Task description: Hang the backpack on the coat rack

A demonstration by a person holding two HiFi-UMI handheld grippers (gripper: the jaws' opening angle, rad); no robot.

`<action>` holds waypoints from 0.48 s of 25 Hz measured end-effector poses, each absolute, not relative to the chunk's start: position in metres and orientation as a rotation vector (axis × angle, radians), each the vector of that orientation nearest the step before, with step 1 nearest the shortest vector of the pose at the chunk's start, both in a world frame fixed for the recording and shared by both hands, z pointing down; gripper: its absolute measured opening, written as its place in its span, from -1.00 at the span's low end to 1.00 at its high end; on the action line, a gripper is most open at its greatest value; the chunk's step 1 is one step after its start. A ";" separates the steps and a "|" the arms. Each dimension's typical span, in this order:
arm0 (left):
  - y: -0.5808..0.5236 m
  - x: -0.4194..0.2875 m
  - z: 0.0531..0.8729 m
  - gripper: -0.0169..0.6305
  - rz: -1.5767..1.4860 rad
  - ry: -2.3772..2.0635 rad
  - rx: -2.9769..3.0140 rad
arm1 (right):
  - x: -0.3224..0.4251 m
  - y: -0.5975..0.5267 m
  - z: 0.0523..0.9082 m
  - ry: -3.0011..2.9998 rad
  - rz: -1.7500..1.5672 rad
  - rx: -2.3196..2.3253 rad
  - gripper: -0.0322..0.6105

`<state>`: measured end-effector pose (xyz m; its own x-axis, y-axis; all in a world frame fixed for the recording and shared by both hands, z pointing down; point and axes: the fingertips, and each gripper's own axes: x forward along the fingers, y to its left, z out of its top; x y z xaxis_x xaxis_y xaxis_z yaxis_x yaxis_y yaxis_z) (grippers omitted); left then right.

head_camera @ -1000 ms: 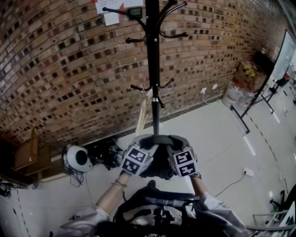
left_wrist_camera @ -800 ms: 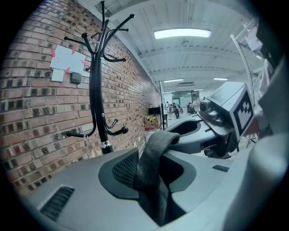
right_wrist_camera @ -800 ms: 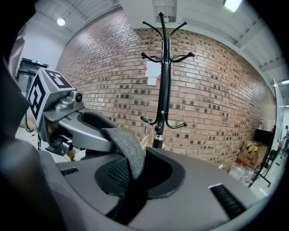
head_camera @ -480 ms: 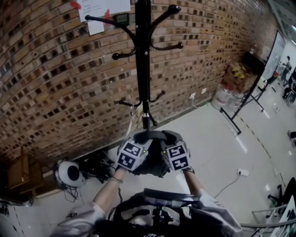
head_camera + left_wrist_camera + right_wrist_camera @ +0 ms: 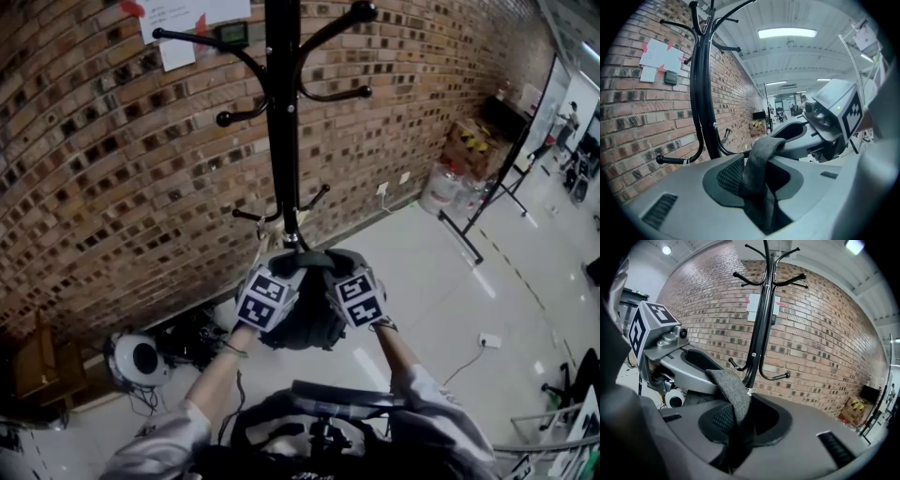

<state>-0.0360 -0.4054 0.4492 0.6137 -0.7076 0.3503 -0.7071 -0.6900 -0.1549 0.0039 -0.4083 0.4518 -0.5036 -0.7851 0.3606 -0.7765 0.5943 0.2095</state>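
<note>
Here the left hand-held gripper (image 5: 759, 171), jaws closing, and right hand-held gripper (image 5: 743, 416) clamp the backpack strap (image 5: 730, 386).

Head view: coat rack (image 5: 281, 122) top cropped; base hidden behind backpack (image 5: 305, 326).

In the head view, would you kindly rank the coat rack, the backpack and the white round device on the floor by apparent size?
1. coat rack: largest by far, running out of the top of the frame.
2. backpack: partly hidden and nearer the camera.
3. white round device: smallest.
</note>
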 end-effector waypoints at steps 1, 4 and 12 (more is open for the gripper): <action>-0.408 -0.036 0.451 -0.57 -0.620 1.234 -2.824 | 0.004 -0.411 0.454 -2.401 -0.029 1.247 -0.68; -0.412 -0.034 0.457 -0.57 -0.632 1.221 -2.831 | 0.003 -0.418 0.459 -2.398 -0.022 1.238 -0.68; -0.421 -0.031 0.460 -0.56 -0.645 1.180 -2.826 | -0.001 -0.437 0.463 -2.406 -0.037 1.176 -0.68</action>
<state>-0.0312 -0.4211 0.4605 0.6308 -0.6832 0.3679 -0.6782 -0.7158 -0.1663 -0.0006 -0.4373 0.4630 -0.5297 -0.7534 0.3897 -0.7409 0.6346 0.2199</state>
